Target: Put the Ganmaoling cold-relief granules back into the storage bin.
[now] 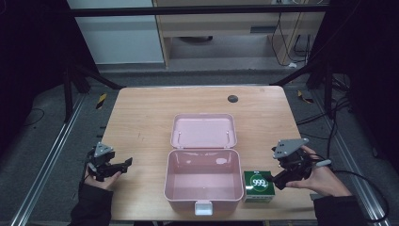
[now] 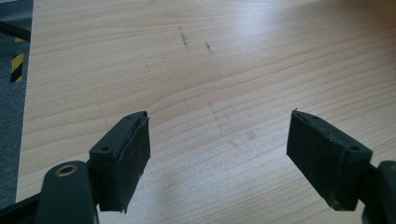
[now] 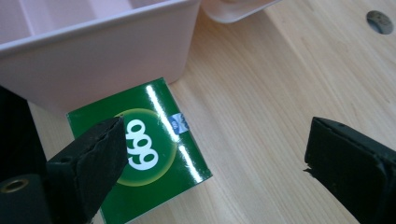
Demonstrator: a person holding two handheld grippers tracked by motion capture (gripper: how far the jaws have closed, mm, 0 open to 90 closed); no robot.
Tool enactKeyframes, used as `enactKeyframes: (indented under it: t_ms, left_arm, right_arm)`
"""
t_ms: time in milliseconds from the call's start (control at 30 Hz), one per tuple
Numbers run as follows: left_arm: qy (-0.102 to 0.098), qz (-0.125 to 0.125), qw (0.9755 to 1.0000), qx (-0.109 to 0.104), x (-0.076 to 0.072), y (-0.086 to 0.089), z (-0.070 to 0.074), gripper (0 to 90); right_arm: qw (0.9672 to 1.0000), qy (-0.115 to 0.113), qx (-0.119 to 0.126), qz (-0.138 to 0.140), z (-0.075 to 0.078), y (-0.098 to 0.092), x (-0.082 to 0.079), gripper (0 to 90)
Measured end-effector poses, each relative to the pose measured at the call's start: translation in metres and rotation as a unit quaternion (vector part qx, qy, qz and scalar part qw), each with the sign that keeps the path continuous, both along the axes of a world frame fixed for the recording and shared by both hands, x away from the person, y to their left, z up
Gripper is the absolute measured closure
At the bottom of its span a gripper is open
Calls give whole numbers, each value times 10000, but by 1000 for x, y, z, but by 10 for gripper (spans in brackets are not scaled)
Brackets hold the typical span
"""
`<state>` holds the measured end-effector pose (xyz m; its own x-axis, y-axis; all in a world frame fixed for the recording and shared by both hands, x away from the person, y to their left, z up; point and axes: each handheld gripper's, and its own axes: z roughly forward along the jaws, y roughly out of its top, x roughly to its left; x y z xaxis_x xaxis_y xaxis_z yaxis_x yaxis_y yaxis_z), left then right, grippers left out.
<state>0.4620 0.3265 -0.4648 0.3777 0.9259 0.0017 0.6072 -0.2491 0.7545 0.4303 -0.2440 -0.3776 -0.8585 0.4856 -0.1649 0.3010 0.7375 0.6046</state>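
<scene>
A pink plastic box [image 1: 203,181] stands open in the middle of the wooden table [image 1: 141,117], its lid [image 1: 203,130] folded back flat behind it. A small green carton marked 999 [image 1: 259,186] lies flat against the box's right wall [image 3: 93,60]. My right gripper [image 1: 277,181] is open just right of the carton [image 3: 140,154]; its left fingertip [image 3: 100,154] overlaps the carton's top and the other hangs over bare wood. My left gripper [image 1: 123,167] hovers open over bare table [image 2: 219,93] near the left edge, holding nothing.
A dark round grommet [image 1: 233,98] sits in the table's far right area, also visible in the right gripper view [image 3: 379,21]. The table's left edge [image 2: 25,116] drops to grey floor with a yellow-black striped marker [image 2: 17,66]. Metal rails run along both sides of the table.
</scene>
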Motion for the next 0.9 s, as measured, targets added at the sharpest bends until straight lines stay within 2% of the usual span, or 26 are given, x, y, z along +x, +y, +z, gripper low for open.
enactKeyframes:
  t_ms: [33,367,533,833,900]
  left_arm:
    - [-4,-8,10000,5,0,0,0,207]
    - [-3,-32,10000,30,0,-1,0,204]
    - [3,-40,10000,50,0,-1,0,203]
    - [-9,-46,10000,44,1,-1,0,201]
    - [2,-50,10000,40,1,-2,0,201]
  right_arm:
    - [9999,50,-110,83,-1,2,0,59]
    - [9980,270,-393,411,-5,10,-2,42]
    - [9958,415,-536,616,-9,15,-3,35]
    - [9928,587,-687,782,-14,22,-2,29]
    - [9907,671,-796,873,-18,25,-2,26]
